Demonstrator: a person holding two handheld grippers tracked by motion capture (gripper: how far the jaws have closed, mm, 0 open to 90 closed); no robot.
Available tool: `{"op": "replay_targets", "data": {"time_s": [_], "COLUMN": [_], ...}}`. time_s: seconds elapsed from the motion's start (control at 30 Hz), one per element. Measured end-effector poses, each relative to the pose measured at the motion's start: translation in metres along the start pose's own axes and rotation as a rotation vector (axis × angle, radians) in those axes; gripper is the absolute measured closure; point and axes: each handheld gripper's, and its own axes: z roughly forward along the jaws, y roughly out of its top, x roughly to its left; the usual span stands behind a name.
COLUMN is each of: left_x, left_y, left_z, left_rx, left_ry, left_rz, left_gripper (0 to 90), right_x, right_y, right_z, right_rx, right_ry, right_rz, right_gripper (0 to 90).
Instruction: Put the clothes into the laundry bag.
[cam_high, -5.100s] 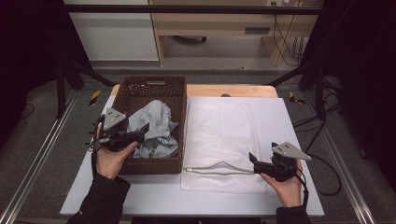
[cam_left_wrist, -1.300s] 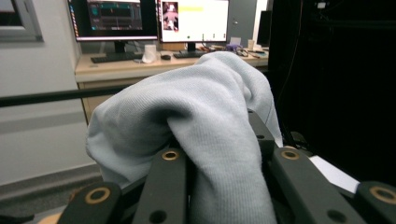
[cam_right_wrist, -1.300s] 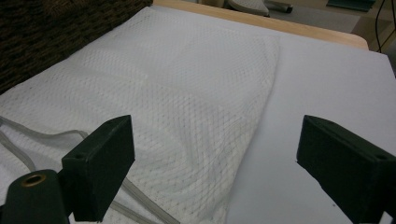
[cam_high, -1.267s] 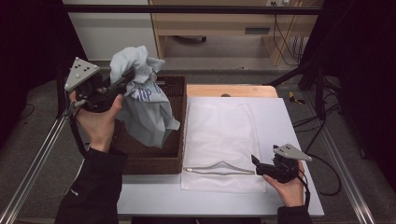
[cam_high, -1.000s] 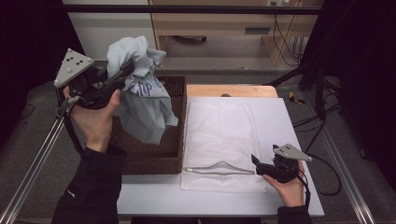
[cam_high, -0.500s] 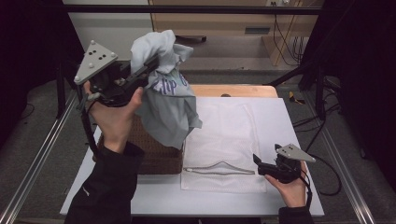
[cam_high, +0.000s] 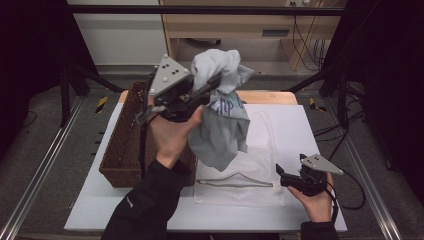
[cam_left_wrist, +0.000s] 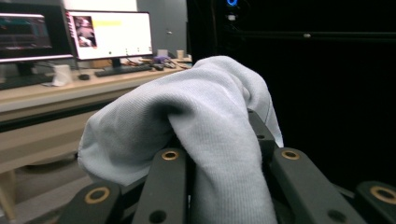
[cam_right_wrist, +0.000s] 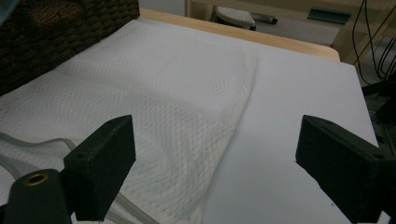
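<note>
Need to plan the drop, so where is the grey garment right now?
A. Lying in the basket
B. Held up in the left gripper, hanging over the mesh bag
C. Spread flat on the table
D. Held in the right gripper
B: the left gripper is shut on the garment, which hangs above the mesh bag's left part, beside the basket.

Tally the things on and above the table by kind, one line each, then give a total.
Garments (pale grey shirt, hanging from the left gripper): 1
White mesh laundry bags, lying flat on the table: 1
Brown wicker baskets: 1
Hand-held grippers (left; right gripper, jaws open): 2
Total: 5
</note>
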Motion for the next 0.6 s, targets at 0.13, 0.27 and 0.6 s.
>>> {"op": "replay_targets", "data": {"time_s": [0.13,0.27,0.6], "left_x": [-0.012,-0.024,-0.048], "left_y": [-0.009,-0.024,-0.081], "left_z": [0.014,0.029,0.070], "left_rx": [0.023,0.053,0.164], "left_ry": [-0.037,-0.072,-0.125], "left_rz": [-0.013,-0.013,-0.027], "left_gripper": [73.9,73.7,73.6], "right_x": [-0.003,-0.006,-0.012], "right_y": [0.000,0.000,-0.002], "right_z": [-0.002,-0.004,-0.004], "right_rx": [-0.010,-0.023,0.001], "right_ry": [-0.005,-0.010,-0.024], "right_rz": [0.001,0.003,0.031], "right_gripper": [12.3,12.6,14.3]}}
